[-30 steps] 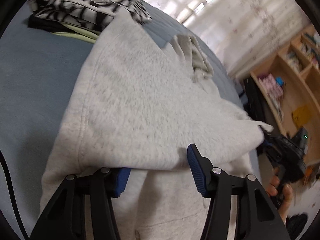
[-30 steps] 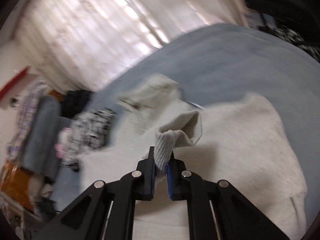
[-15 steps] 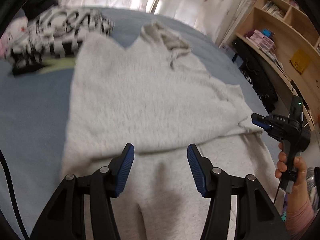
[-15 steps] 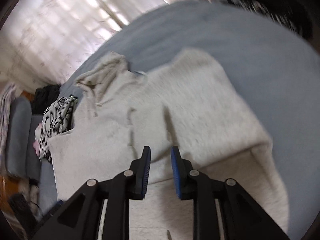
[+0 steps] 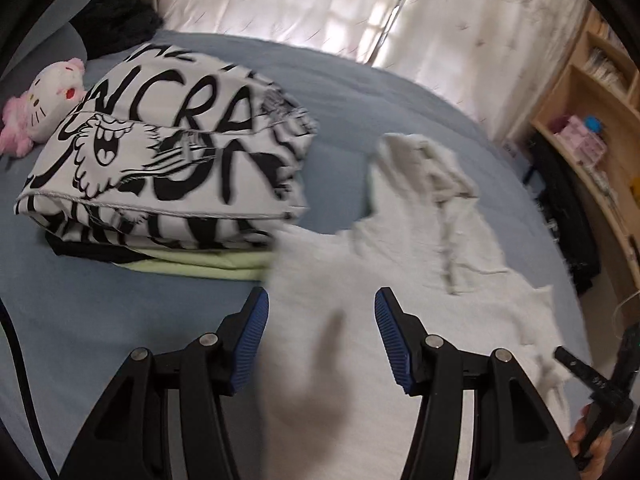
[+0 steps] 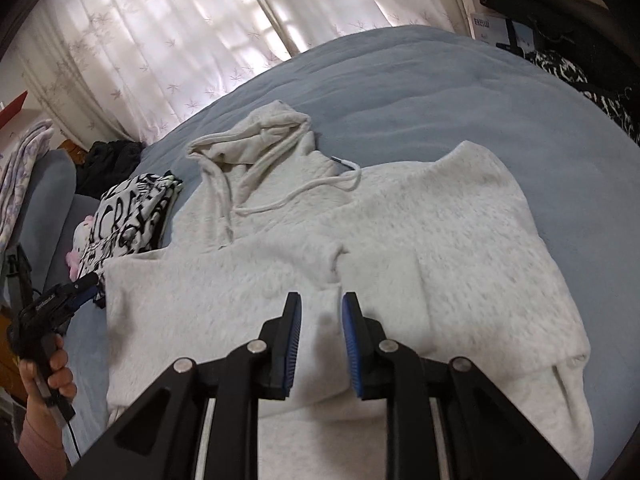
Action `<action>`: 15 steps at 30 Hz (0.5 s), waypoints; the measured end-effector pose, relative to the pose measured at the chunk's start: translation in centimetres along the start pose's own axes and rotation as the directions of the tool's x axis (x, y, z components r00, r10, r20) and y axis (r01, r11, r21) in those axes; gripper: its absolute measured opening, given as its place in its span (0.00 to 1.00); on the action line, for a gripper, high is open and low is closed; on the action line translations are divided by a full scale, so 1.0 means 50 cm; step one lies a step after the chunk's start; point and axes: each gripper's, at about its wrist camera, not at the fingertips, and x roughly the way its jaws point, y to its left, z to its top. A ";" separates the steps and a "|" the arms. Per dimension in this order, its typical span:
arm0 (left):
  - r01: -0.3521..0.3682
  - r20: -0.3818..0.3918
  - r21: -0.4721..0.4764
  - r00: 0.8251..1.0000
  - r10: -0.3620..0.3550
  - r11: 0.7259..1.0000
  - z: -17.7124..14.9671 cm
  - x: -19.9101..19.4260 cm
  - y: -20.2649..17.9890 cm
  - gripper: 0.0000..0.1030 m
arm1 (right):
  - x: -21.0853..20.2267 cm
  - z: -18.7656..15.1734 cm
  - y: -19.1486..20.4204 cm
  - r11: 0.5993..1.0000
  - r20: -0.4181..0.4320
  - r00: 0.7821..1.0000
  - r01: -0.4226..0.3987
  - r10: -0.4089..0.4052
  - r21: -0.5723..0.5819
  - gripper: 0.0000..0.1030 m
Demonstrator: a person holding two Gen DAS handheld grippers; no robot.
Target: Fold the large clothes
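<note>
- L gripper (image 5: 320, 332): claw about half wide, nothing between the pads; hangs over the near left edge of the hoodie (image 5: 400, 300). Cloth under it blurred, detail hard to read.
- R gripper (image 6: 320, 344): claw narrow but parted, nothing pinched; hangs just above the folded-in sleeves mid-body.
- Hoodie, pale grey: lies flat on the bed (image 6: 440, 80), both sleeves folded in across the chest, hood (image 6: 256, 136) at the far end w/ drawstring trailing over the front. Near hem cut off by the frame bottom.
- Hand (image 6: 52, 368) w/ pink sleeve grips the L gripper's handle, seen at left edge of the R view; the rest of the person out of frame.
- Stack of folded clothes (image 5: 168, 168) just beside the hoodie's left shoulder: black-and-white print top, a dark layer then a light green one beneath.
- Pink plush toy (image 5: 44, 100) behind the stack, partly hidden.
- Far: curtains (image 6: 180, 40); wooden shelf (image 5: 592, 120) at right, holds small items too blurred to tell.
</note>
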 end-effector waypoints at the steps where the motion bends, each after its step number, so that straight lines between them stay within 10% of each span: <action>1: 0.004 -0.022 0.018 1.000 -0.003 1.000 0.003 0.012 0.008 0.52 | 0.011 0.003 -0.009 1.000 -0.011 1.000 0.009 -0.009 0.007 0.20; 9: 0.010 -0.213 0.156 0.977 0.024 0.988 -0.047 0.131 0.024 0.57 | 0.060 -0.001 -0.038 0.999 -0.042 0.999 0.020 -0.018 0.044 0.20; 15: 0.080 -0.185 -0.017 0.979 -0.082 0.997 -0.033 0.168 0.082 0.59 | 0.086 0.005 -0.016 1.000 -0.050 0.998 0.026 -0.026 0.010 0.20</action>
